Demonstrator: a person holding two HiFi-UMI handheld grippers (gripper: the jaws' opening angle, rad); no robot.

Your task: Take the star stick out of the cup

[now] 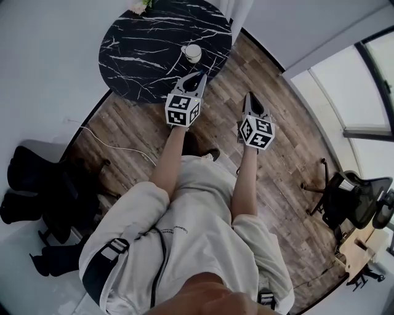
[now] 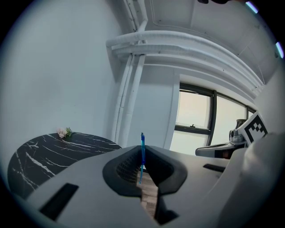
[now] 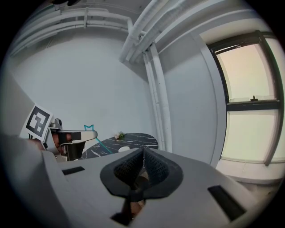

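Observation:
In the left gripper view, a thin blue star stick (image 2: 142,151) stands upright between the jaws of my left gripper (image 2: 142,165), which is shut on it. The right gripper view shows the stick's teal star outline (image 3: 90,128) poking out past the left gripper (image 3: 71,136). In the head view my left gripper (image 1: 201,74) hovers over the near edge of the black marble table (image 1: 148,43), just in front of the white cup (image 1: 192,53). My right gripper (image 1: 249,96) hangs over the wooden floor, right of the table. Its jaws (image 3: 143,153) are shut with nothing between them.
A small bunch of pale flowers (image 1: 140,6) lies at the table's far edge. A black office chair (image 1: 37,178) stands at the left and another (image 1: 357,197) at the right by a desk. A white cable (image 1: 117,147) runs across the floor.

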